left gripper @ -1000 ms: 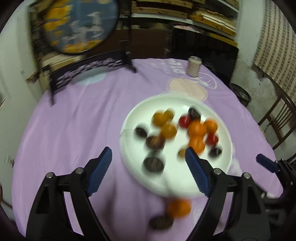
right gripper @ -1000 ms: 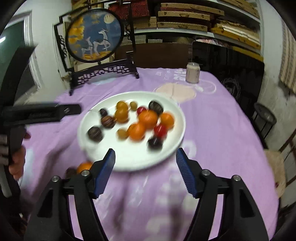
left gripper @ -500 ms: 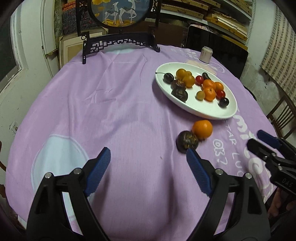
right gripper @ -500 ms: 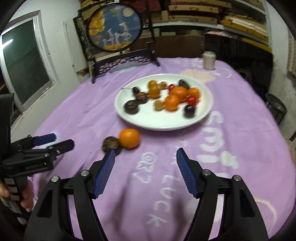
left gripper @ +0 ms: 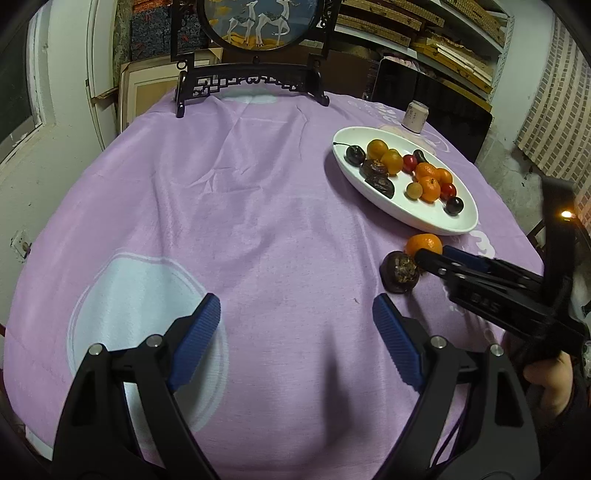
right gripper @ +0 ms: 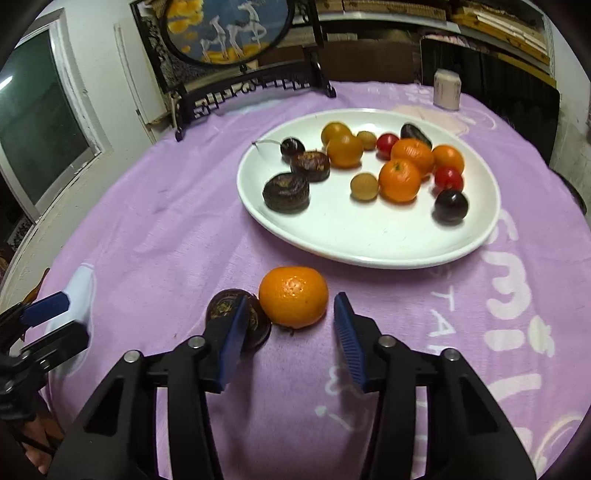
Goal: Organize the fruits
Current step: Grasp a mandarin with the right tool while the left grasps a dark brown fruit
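Note:
A white oval plate (right gripper: 369, 240) (left gripper: 417, 218) holds several oranges, dark fruits and small red ones. A loose orange (right gripper: 293, 297) (left gripper: 424, 244) and a dark round fruit (right gripper: 236, 317) (left gripper: 399, 271) lie side by side on the purple cloth in front of the plate. My right gripper (right gripper: 291, 332) is open, its blue pads (right gripper: 347, 339) just short of the orange, one on each side. My left gripper (left gripper: 299, 339) is open and empty over bare cloth, well left of the fruits.
A dark carved stand with a round deer picture (left gripper: 255, 22) stands at the table's far edge. A small pale jar (right gripper: 447, 88) (left gripper: 415, 116) stands behind the plate. Shelves and a wall lie beyond; a window is at the left.
Both grippers have pulled back from above the plate. The right one has then lowered and closed in on the loose orange. The left has swung left over the cloth.

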`<state>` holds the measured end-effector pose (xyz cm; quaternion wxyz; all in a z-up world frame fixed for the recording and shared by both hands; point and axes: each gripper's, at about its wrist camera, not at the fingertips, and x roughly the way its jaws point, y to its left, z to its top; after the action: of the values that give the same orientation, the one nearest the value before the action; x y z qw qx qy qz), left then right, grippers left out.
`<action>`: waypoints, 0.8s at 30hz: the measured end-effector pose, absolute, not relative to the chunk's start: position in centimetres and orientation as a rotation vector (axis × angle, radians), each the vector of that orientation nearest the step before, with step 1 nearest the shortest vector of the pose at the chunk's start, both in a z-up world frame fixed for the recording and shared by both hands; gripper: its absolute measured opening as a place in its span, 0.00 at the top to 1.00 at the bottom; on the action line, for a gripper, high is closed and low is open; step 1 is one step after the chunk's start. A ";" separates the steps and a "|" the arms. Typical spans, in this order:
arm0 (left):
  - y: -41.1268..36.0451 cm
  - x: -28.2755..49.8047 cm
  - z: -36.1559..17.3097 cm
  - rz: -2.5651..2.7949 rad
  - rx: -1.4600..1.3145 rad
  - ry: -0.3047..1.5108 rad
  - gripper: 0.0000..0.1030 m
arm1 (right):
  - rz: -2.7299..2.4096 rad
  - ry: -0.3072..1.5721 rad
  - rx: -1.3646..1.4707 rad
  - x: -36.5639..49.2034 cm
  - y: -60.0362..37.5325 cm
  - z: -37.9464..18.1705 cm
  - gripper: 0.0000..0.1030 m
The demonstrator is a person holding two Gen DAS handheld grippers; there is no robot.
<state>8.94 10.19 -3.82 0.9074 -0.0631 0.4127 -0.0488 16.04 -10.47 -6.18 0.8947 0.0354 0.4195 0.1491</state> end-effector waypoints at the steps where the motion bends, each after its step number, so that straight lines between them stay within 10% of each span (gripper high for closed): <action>1: 10.3 8.9 -3.8 -0.105 -0.134 0.851 0.16 | 0.309 0.870 0.087 16.2 -10.6 -6.3 0.54; 24: 0.0 13.8 -5.9 -0.201 0.037 0.921 0.16 | 0.215 0.784 0.050 10.0 -18.8 -3.8 0.61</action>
<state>13.83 -0.05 -5.92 0.8909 0.0180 0.4434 -0.0967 10.02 -18.84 -3.85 0.9182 0.0242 0.3813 0.1046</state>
